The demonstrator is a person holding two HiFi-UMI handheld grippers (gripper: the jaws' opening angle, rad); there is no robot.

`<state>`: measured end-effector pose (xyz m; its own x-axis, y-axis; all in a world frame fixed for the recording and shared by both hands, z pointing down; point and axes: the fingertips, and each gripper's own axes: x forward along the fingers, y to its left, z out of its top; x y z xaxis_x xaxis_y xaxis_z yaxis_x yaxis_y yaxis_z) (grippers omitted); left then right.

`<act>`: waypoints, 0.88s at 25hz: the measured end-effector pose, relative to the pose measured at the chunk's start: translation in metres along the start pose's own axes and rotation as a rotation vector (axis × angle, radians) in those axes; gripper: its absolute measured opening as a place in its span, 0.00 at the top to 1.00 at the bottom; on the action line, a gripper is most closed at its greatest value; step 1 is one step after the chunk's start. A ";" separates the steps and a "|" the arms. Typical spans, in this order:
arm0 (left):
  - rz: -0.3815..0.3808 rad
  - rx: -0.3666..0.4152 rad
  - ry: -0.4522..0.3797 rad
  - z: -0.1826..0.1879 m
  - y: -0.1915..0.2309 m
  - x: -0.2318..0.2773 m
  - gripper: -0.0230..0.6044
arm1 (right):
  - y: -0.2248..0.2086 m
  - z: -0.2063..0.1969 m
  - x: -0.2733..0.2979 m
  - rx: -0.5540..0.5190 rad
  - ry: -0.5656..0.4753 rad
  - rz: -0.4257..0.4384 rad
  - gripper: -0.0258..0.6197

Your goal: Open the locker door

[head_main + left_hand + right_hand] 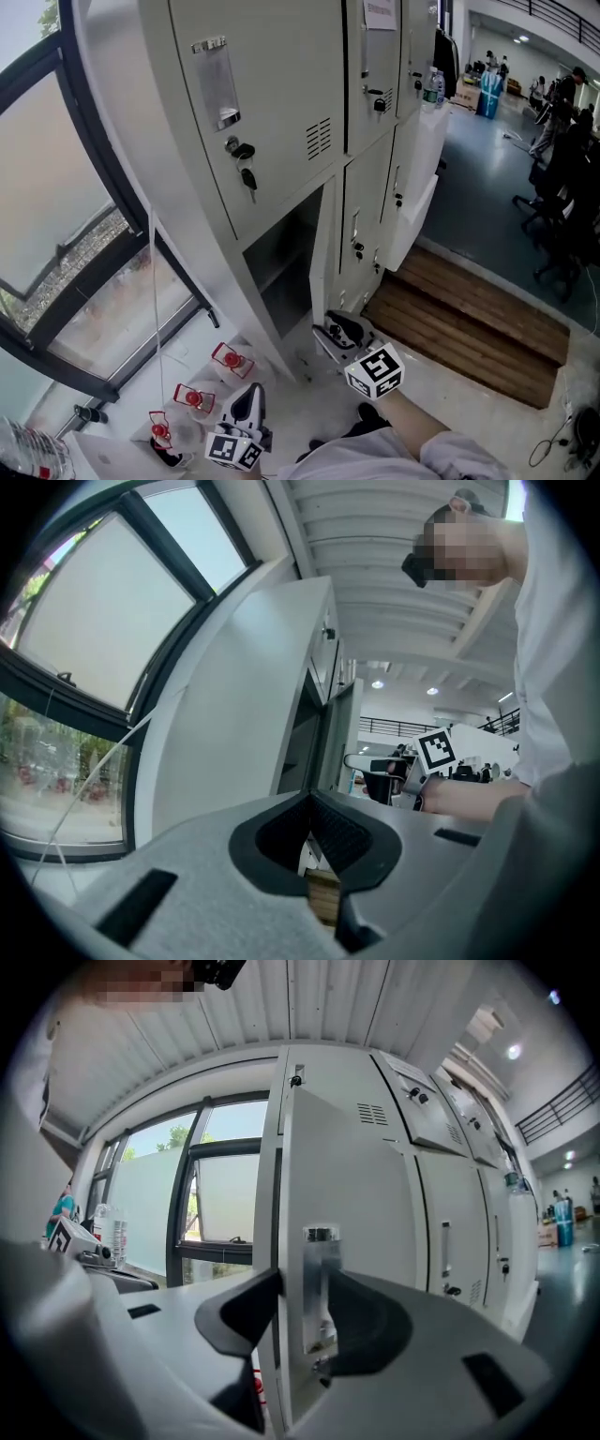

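Right gripper (302,1309), fingers (370,1321) pinching locker door (366,1185) edge, metal handle (319,1283) between them, window (225,1194) behind.

Three red-and-white objects (193,397) lie on the floor (309,412) below a window (56,187).

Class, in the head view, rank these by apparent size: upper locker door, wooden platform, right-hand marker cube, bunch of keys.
Largest first:
upper locker door
wooden platform
right-hand marker cube, enlarged by nearness to the camera
bunch of keys

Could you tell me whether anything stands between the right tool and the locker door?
Nothing visible does: the right tool has the locker door edge-on between its jaws, at the handle.
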<state>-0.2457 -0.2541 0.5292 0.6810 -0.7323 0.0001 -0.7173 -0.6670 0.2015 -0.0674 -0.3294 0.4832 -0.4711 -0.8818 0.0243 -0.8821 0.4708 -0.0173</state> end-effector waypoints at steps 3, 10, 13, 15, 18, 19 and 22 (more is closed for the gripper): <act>-0.036 -0.012 0.011 -0.003 -0.004 0.008 0.96 | -0.011 0.000 -0.016 -0.001 0.004 -0.046 0.70; -0.149 -0.013 0.050 -0.016 -0.030 0.038 0.96 | -0.042 -0.001 -0.057 0.000 0.005 -0.154 0.70; -0.180 -0.007 0.055 -0.018 -0.046 0.057 0.96 | -0.060 -0.002 -0.073 0.015 -0.003 -0.190 0.70; -0.196 -0.007 0.054 -0.018 -0.059 0.070 0.96 | -0.075 -0.003 -0.087 0.040 -0.011 -0.215 0.70; -0.207 -0.006 0.055 -0.019 -0.079 0.090 0.96 | -0.104 -0.005 -0.105 0.069 -0.020 -0.247 0.72; -0.209 -0.006 0.057 -0.019 -0.086 0.097 0.96 | -0.114 -0.004 -0.110 0.071 -0.022 -0.254 0.73; -0.216 0.003 0.061 -0.022 -0.108 0.116 0.96 | -0.143 -0.003 -0.126 0.067 -0.021 -0.272 0.75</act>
<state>-0.0859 -0.2633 0.5294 0.8265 -0.5627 0.0168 -0.5541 -0.8079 0.2008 0.1185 -0.2858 0.4852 -0.2158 -0.9763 0.0164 -0.9736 0.2138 -0.0793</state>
